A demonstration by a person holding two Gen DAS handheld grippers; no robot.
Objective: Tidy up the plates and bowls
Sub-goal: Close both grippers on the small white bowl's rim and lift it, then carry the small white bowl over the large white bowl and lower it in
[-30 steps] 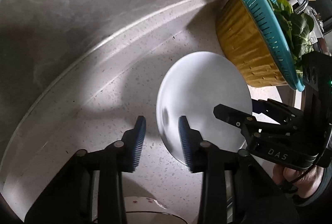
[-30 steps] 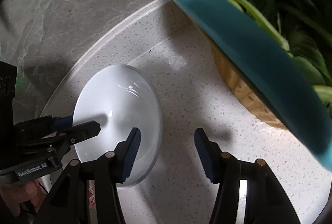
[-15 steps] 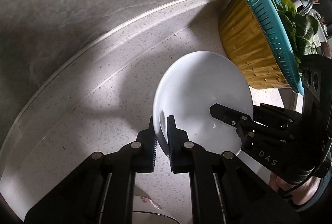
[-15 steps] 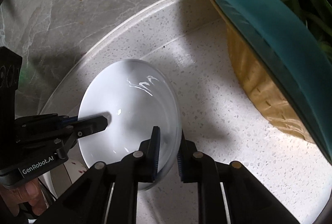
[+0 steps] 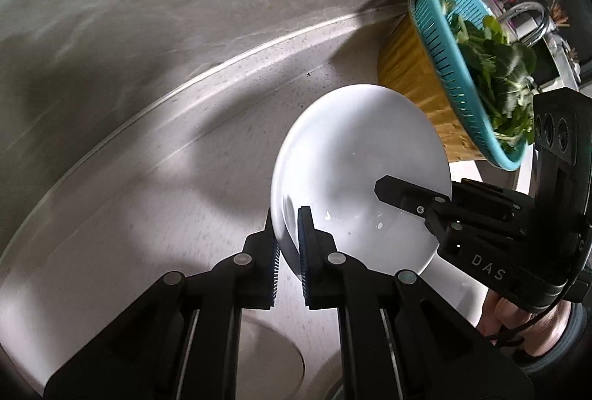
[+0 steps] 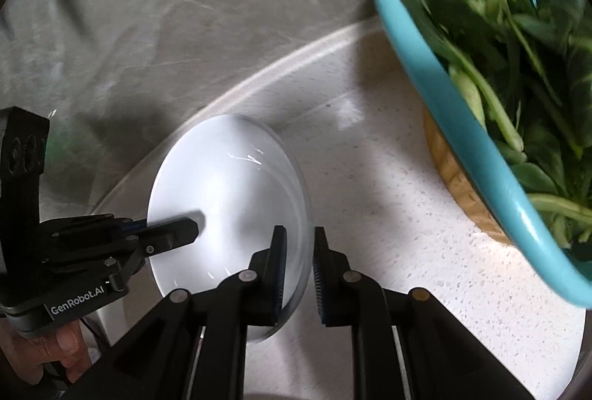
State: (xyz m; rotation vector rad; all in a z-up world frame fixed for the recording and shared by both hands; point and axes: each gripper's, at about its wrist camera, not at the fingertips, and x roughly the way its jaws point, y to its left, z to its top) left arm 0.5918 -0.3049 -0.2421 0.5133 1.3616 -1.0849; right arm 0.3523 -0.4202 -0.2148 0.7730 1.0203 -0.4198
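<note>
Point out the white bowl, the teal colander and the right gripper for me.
white bowl [image 5: 355,155], left wrist view, inner wall.
teal colander [image 6: 477,155], right wrist view, near rim.
right gripper [image 6: 299,252], right wrist view, between the fingertips, jaws clamping the bowl's rim.

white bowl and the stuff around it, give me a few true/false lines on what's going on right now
1. Both grippers clamp the white bowl by its rim. True: left gripper, right gripper on opposite sides.
2. The bowl holds leafy greens. False: it looks empty; the greens lie in the teal colander.
3. The colander sits in a yellow basin. True.
4. The countertop is dark wood. False: it is pale speckled stone.
</note>
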